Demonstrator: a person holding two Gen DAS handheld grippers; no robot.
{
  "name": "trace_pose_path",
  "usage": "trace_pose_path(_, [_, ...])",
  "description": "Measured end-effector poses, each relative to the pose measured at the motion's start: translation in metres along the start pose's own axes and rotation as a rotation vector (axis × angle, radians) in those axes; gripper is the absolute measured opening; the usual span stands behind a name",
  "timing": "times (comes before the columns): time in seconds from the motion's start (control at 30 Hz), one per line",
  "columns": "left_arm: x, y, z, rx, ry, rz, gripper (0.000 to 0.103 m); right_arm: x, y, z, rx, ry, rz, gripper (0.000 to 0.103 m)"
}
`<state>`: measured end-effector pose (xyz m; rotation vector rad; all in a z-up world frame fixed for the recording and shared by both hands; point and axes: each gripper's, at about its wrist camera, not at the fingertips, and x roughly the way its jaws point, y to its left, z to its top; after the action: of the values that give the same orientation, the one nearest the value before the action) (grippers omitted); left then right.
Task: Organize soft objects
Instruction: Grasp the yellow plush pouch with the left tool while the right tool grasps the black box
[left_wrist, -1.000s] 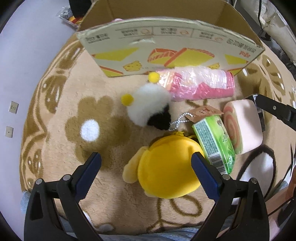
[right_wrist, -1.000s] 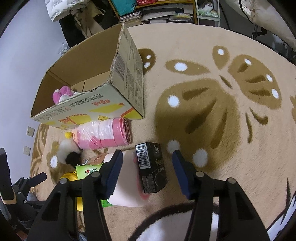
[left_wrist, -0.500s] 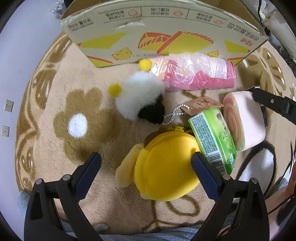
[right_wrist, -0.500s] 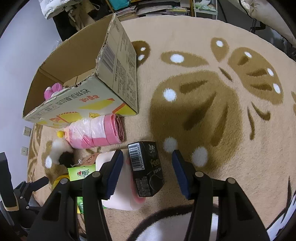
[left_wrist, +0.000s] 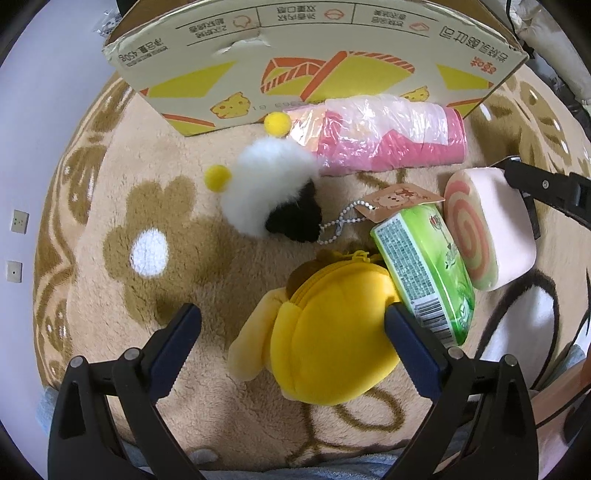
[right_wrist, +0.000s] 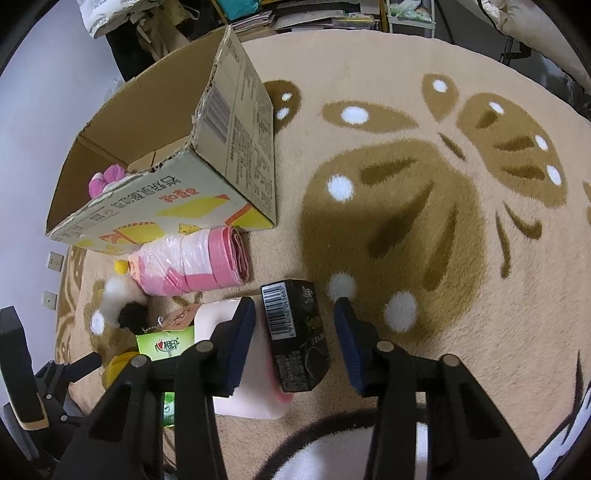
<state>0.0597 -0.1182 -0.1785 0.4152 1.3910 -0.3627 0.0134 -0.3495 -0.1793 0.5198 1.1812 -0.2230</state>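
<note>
My left gripper (left_wrist: 291, 328) is open, its blue pads on either side of a yellow plush coin purse (left_wrist: 328, 339) lying on the rug. Beyond it lie a white and black fluffy toy with yellow pompoms (left_wrist: 269, 195), a pink roll wrapped in plastic (left_wrist: 380, 136), a green tissue pack (left_wrist: 424, 273) and a pink swirl-roll cushion (left_wrist: 487, 229). My right gripper (right_wrist: 295, 336) is open around a black carton (right_wrist: 295, 332) lying beside that cushion (right_wrist: 214, 321). The open cardboard box (right_wrist: 236, 147) holds a pink plush (right_wrist: 107, 181).
The beige rug with brown flower patterns (right_wrist: 406, 206) spreads wide to the right of the box. Shelves and clutter (right_wrist: 314, 14) stand past the rug's far edge. A wall with sockets (left_wrist: 18, 221) is at the left.
My left gripper has moved forward, so the yellow purse now sits between its pads. My right gripper has moved forward over the black carton, which now lies deeper between its fingers.
</note>
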Motion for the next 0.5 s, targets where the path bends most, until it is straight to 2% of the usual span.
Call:
trace_pose_path(0.27, [0.0023,0.0031,-0.0019,-0.001,0.010,-0.017,0.095,-0.0070,-0.0060,0.0033,0.018,-0.022,-0.005,0.046])
trace_pose_path(0.4, [0.0064,0.0054,-0.0013,-0.026,0.030,-0.050,0.092,-0.0042,-0.0061,0.0032,0.020,-0.010,0.000,0.046])
trace_pose_path(0.5, [0.0091,0.0078,-0.0014,-0.046,0.040,-0.070,0.090,-0.0034,-0.0027,0.0026,0.002,-0.008,0.004,0.041])
